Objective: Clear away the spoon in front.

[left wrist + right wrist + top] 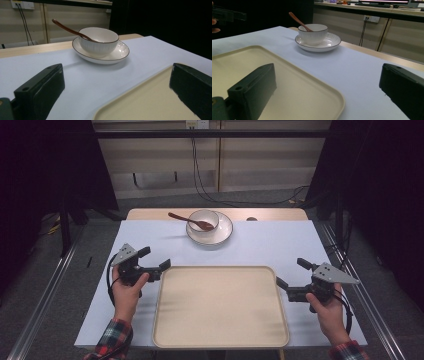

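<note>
Between left gripper (154, 259) and right gripper (290, 273): tray (220, 305); both jaws apart, gripping nothing. Ahead of both: bowl (204, 220) on plate (224, 232); spoon (190, 221) inside.

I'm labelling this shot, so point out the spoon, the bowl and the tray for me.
spoon (182, 218), high view, on its brown handle left of the bowl.
bowl (98, 42), left gripper view, on its white ribbed outer wall.
tray (220, 305), high view, on its bare beige floor.
</note>
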Tool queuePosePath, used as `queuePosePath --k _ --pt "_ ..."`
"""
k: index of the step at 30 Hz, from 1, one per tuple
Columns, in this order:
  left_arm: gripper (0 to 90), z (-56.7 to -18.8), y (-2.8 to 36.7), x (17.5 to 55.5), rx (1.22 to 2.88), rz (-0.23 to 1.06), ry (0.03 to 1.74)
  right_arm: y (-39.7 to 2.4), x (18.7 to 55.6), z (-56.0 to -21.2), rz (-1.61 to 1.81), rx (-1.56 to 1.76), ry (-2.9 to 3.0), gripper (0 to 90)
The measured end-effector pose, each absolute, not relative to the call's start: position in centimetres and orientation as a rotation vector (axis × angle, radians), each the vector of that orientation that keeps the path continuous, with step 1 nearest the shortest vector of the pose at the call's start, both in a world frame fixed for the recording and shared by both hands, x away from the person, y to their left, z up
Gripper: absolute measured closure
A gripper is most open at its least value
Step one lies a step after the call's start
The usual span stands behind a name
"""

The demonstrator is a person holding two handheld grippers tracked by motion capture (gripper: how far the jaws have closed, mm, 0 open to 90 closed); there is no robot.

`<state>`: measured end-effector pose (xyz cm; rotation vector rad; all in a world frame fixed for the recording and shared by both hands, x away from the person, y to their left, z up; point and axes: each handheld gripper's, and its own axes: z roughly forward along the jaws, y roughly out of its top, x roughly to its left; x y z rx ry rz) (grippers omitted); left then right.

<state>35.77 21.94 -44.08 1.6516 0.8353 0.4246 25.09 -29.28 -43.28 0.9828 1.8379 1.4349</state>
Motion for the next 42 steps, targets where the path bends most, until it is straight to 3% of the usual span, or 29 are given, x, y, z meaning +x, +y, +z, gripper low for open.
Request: queuePosePath --k 42 --pt "0.0 -43.5 18.6 40.6 1.61 0.381 0.899 -29.2 25.0 -43.2 1.445 0.964 1.848 0.9"
